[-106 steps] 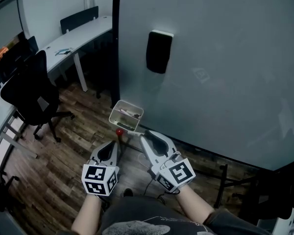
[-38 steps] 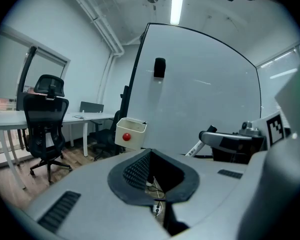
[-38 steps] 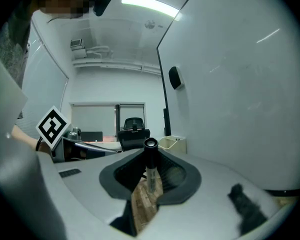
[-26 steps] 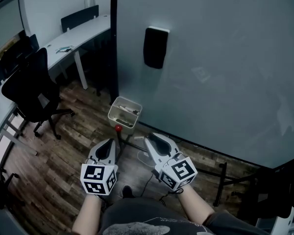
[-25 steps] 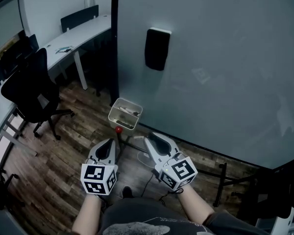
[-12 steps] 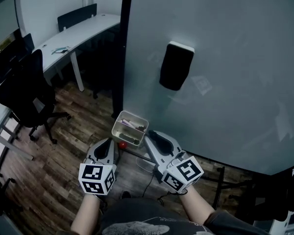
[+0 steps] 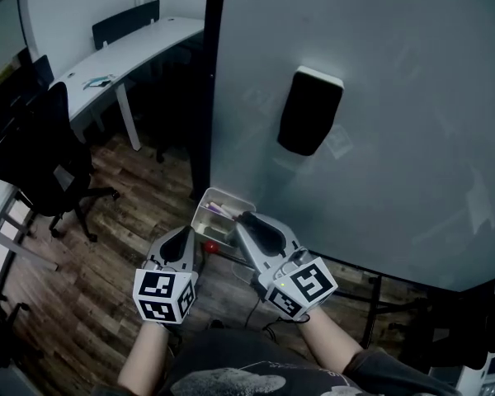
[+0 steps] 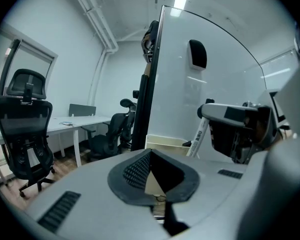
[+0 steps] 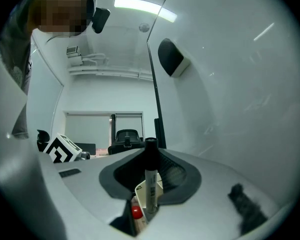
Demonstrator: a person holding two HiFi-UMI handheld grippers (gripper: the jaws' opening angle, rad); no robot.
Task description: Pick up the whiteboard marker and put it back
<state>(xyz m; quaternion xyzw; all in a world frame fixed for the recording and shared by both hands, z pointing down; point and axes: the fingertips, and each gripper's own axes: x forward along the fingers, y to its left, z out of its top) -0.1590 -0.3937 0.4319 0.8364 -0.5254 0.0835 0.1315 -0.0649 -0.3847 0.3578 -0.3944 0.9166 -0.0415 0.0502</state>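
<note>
Whiteboard marker [image 9: 150,184] upright, dark end up, clenched between the jaws of right tool [image 9: 151,156], at the white tray [image 7: 228,196] on the whiteboard's [image 7: 412,89] lower edge. Left tool [image 8: 150,153] alongside, jaws together, nothing held. Black eraser [image 7: 310,111] on board above.

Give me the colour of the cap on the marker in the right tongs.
Black. The marker and its cap show best in the right gripper view.

Black office chair [image 7: 33,151] beside curved white desk [image 7: 128,52], wooden floor [image 7: 107,246], black eraser [image 7: 310,112]
</note>
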